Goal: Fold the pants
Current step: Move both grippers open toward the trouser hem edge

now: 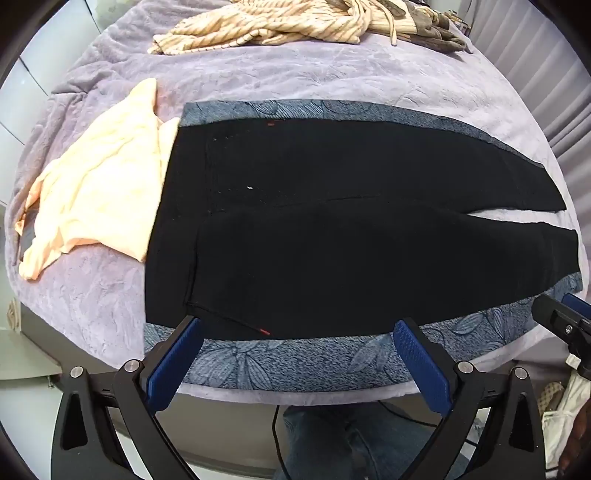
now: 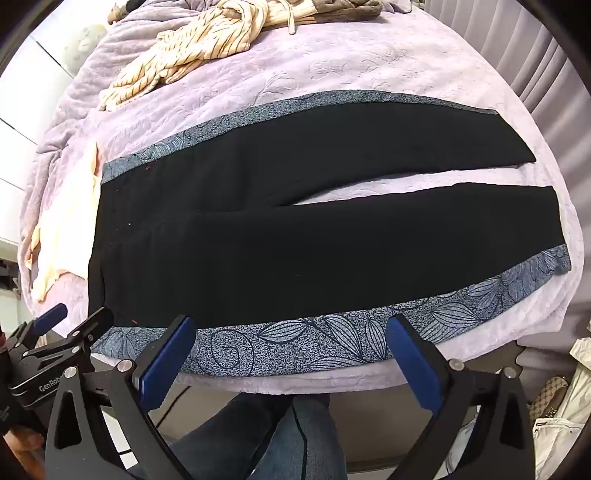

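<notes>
Black pants (image 1: 314, 229) lie flat on a lilac bedspread, waistband to the left and both legs stretched to the right, each with a blue leaf-patterned side stripe (image 1: 280, 363). The same pants (image 2: 295, 243) fill the right wrist view, legs slightly parted. My left gripper (image 1: 297, 328) hovers open above the near stripe by the waist, nothing between its blue pads. My right gripper (image 2: 290, 323) stands open over the near stripe further along the leg, also holding nothing. The left gripper (image 2: 59, 325) shows at the lower left of the right wrist view.
A peach garment (image 1: 96, 195) lies left of the waistband, partly under it. Striped beige clothes (image 1: 266, 26) and a grey-brown piece (image 1: 436, 33) are heaped at the far side of the bed (image 1: 332, 70). A person's jeans-clad legs (image 2: 280, 439) stand at the near edge. Bags (image 2: 557, 413) sit at lower right.
</notes>
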The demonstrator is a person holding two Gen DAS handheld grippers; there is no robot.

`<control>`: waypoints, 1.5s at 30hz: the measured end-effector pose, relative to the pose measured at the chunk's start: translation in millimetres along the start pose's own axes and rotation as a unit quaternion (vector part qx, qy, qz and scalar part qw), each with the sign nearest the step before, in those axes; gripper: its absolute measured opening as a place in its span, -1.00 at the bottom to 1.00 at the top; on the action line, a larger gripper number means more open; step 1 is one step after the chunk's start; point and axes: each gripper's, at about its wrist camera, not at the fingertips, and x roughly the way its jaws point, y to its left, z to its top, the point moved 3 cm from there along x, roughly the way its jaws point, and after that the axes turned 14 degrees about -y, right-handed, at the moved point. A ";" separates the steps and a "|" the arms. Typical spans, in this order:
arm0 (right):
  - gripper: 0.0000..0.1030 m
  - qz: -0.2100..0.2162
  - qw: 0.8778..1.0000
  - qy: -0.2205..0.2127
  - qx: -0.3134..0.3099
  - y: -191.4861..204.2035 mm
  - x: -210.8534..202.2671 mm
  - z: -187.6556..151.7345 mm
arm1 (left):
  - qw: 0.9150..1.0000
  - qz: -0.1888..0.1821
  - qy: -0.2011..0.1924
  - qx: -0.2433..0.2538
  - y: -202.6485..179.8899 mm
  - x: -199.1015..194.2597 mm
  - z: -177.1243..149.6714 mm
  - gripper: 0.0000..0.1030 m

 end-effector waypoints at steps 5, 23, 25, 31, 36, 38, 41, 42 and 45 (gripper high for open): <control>0.99 -0.007 1.000 0.002 0.003 -0.2 -1.7 0.5 | 1.000 -0.006 0.004 0.005 -6.8 2.2 -4.5 1.00; 0.99 -0.012 1.000 0.023 -0.015 7.1 6.4 -1.9 | 1.000 -0.023 0.014 -0.011 -2.5 3.9 2.2 1.00; 0.99 -0.012 1.000 0.025 -0.015 7.6 7.5 -1.5 | 1.000 -0.021 0.012 -0.010 -3.0 3.3 3.2 1.00; 0.99 -0.009 0.999 0.028 -0.021 10.0 9.6 -3.1 | 1.000 -0.011 0.018 -0.015 0.2 4.9 0.9 1.00; 0.99 -0.010 0.999 0.033 -0.017 8.4 10.7 -6.5 | 1.000 -0.004 0.021 -0.019 2.6 5.7 -1.7 1.00; 0.99 -0.012 0.999 0.034 -0.017 6.9 11.1 -6.6 | 1.000 -0.002 0.022 -0.020 2.3 6.0 -3.2 1.00; 0.99 -0.014 0.999 0.035 -0.015 5.1 11.5 -8.1 | 0.999 0.000 0.023 -0.022 4.5 6.1 -4.4 1.00; 0.99 -0.015 0.999 0.035 -0.014 5.1 11.5 -9.1 | 0.999 0.002 0.023 -0.023 5.8 6.1 -4.7 1.00; 0.99 -0.015 0.999 0.036 -0.013 4.3 11.0 -10.5 | 0.999 0.011 0.023 -0.025 10.1 6.7 -5.4 1.00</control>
